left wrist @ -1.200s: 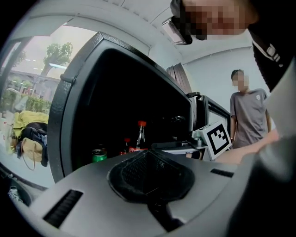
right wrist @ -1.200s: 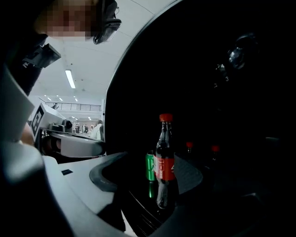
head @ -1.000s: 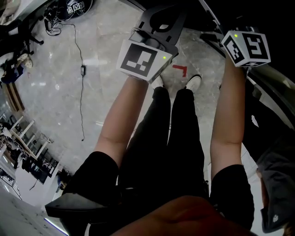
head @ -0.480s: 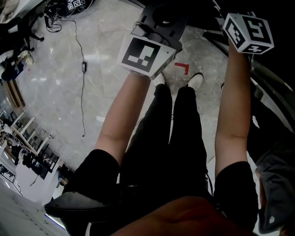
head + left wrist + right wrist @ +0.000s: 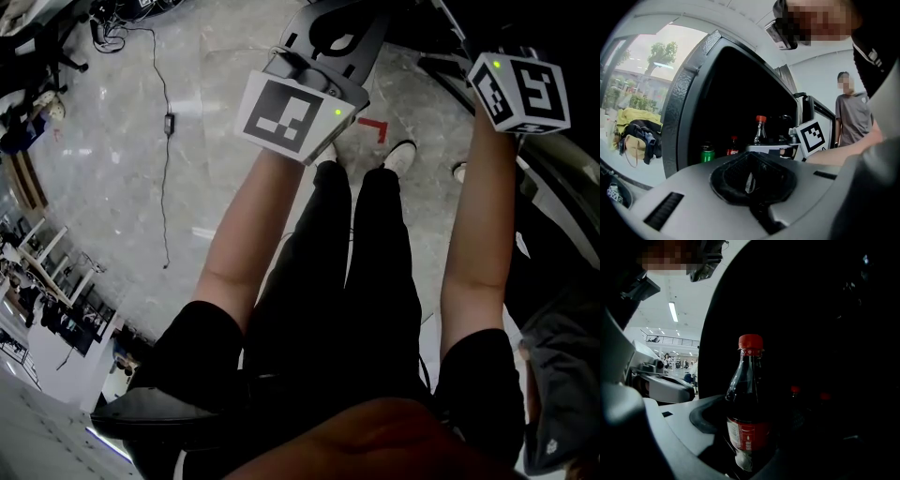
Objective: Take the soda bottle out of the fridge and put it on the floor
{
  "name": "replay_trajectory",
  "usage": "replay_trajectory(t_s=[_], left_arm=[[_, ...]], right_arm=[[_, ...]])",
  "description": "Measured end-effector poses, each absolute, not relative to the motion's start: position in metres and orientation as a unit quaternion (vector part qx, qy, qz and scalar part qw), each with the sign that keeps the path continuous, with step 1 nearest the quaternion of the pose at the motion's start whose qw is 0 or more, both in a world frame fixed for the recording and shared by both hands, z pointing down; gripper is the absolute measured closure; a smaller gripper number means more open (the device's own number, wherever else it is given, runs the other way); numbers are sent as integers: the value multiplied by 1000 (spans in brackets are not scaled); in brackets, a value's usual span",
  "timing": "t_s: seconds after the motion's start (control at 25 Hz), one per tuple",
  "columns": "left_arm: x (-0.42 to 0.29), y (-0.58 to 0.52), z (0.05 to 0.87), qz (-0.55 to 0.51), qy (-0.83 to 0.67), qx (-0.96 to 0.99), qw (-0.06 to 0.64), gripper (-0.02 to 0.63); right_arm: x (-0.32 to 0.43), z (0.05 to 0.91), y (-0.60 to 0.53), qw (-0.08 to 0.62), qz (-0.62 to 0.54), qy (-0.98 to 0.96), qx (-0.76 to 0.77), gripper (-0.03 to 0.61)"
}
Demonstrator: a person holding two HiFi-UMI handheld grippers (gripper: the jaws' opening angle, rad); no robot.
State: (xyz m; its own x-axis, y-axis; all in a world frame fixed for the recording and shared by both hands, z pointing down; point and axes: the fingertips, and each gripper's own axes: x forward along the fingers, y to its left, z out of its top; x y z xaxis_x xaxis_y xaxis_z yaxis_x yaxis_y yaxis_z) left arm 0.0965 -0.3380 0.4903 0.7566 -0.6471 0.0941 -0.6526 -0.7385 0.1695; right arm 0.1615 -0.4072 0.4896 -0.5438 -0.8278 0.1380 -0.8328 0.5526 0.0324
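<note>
The soda bottle stands upright between the jaws of my right gripper. It holds dark cola and has a red cap and a red label. The right gripper is shut on its lower body, just in front of the dark open fridge. In the left gripper view the same bottle shows beside the right gripper's marker cube. My left gripper is shut on nothing and points at the fridge opening. The head view shows only both marker cubes above the person's legs.
Inside the fridge are a green can, a small cola bottle and further red-capped bottles. A grey marble floor with a cable and a red tape corner lies below. A person in a grey shirt stands to the right.
The right gripper's cube has drifted slightly to the right in the head view. The left gripper's cube has barely moved.
</note>
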Motion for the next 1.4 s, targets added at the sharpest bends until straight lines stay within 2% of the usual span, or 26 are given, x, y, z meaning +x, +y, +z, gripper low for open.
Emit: replay_trajectory(t_s=[0.28, 0.6, 0.92, 1.4], left_arm=[[71, -301, 509, 14, -357, 928, 107, 617], [46, -271, 557, 39, -364, 923, 120, 617], [10, -232, 668, 89, -374, 910, 155, 617], [-16, -192, 852, 138, -375, 889, 224, 616]], right_arm=[[120, 489, -342, 58, 21, -909, 413, 262], [88, 560, -295, 81, 60, -917, 385, 262], [66, 704, -252, 141, 107, -905, 387, 262], [65, 972, -199, 256, 185, -867, 384, 262]])
